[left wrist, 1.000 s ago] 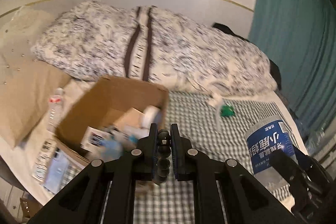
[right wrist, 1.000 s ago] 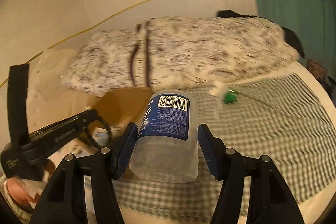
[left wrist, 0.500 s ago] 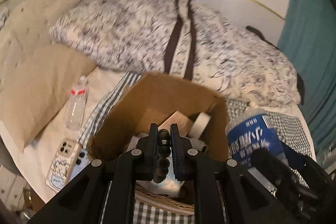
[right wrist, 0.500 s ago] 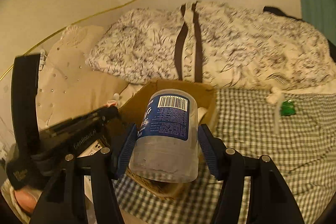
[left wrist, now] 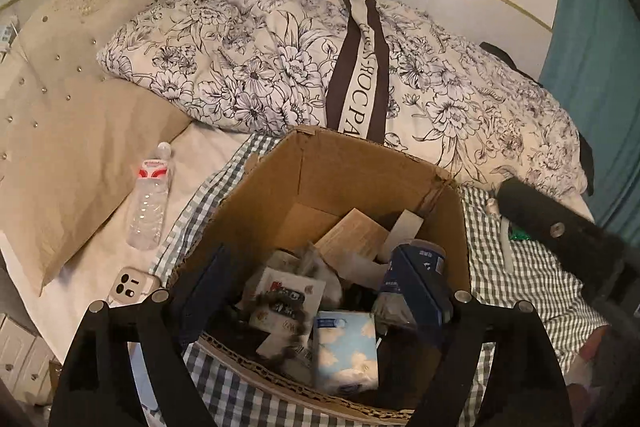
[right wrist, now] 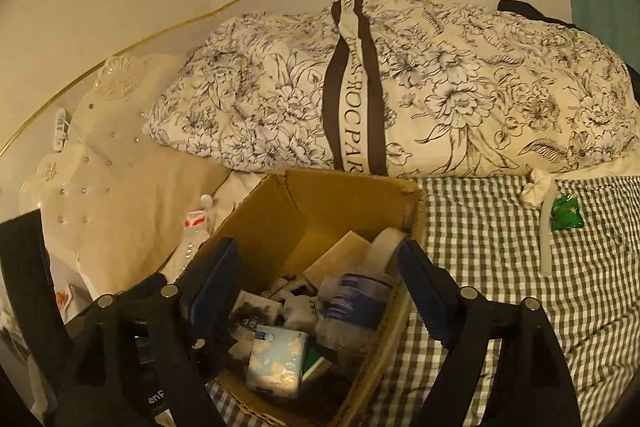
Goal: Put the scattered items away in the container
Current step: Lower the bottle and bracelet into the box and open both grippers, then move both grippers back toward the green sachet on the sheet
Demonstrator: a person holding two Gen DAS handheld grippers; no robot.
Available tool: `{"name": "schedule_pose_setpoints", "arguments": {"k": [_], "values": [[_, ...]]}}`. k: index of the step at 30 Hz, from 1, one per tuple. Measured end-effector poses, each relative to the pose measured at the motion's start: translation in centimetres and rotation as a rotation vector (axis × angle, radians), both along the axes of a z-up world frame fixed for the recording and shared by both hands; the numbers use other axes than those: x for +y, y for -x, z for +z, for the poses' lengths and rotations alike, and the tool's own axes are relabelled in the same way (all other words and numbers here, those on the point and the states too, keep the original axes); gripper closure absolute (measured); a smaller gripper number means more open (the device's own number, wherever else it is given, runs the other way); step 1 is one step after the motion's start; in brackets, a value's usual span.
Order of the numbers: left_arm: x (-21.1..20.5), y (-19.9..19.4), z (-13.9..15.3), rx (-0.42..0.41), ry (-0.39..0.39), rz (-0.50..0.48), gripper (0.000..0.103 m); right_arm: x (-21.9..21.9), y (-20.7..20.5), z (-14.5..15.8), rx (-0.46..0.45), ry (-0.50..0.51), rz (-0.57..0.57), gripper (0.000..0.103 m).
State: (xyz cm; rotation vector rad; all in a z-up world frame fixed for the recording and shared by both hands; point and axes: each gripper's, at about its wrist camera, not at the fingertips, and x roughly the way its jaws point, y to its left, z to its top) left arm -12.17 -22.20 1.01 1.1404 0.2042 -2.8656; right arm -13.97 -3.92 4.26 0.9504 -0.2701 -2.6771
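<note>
Far ahead of both grippers a floral duvet point(left wrist: 280, 67) lies bunched against the wall, with the green-checked sheet point(right wrist: 500, 247) spreading from it toward the right gripper's right side. A beige pillow point(left wrist: 72, 155) lies ahead and to the left of the left gripper.

The cardboard box point(left wrist: 360, 167) sits directly under and ahead of both grippers. The left gripper point(left wrist: 316, 291) hangs over its near edge, jaws opening and already wide, with nothing pinched between them. The right gripper point(right wrist: 320, 283) hangs beside it, jaws likewise opening wide and empty.

Inside the box, the blue-labelled jar point(right wrist: 356, 301) lies on its side below the right gripper, and a cloud-printed tissue pack point(left wrist: 346, 351) lies nearest the left.

Left of the left gripper, outside the box, lie a water bottle point(left wrist: 150, 199) and a phone point(left wrist: 132, 285). Ahead-right of the right gripper lies a green packet point(right wrist: 566, 213).
</note>
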Motion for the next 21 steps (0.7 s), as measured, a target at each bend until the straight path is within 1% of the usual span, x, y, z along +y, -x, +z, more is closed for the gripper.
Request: {"name": "schedule_pose_setpoints", "arguments": {"k": [4, 7, 9, 12, 14, 18, 21], "values": [[1.1, -0.7, 0.0, -0.012, 0.008, 0.009, 0.014, 1.7, -1.1, 0.6, 0.029, 0.000, -0.036, 0.021], [2.6, -1.3, 0.4, -0.017, 0.053, 0.021, 0.012, 2.8, -1.8, 1.3, 0.052, -0.020, -0.055, 0.021], [3.7, -1.9, 0.8, -0.013, 0.064, 0.012, 0.011, 3.8, -2.9, 2.0, 0.081, -0.040, -0.081, 0.021], [5.5, -3.0, 1.6, 0.000, 0.070, -0.008, 0.009, 5.0, -4.2, 2.8, 0.096, -0.064, -0.103, 0.021], [6.9, -3.7, 2.1, 0.010, 0.076, -0.023, 0.007, 6.3, -5.4, 3.2, 0.106, -0.065, -0.121, 0.021], [9.9, -5.2, 2.9, 0.022, 0.097, -0.050, 0.006, 9.1, -7.4, 3.6, 0.111, -0.053, -0.159, 0.021], [11.8, -6.0, 3.3, 0.029, 0.096, -0.059, 0.006, 11.6, -8.9, 3.6, 0.112, -0.048, -0.191, 0.021]]}}
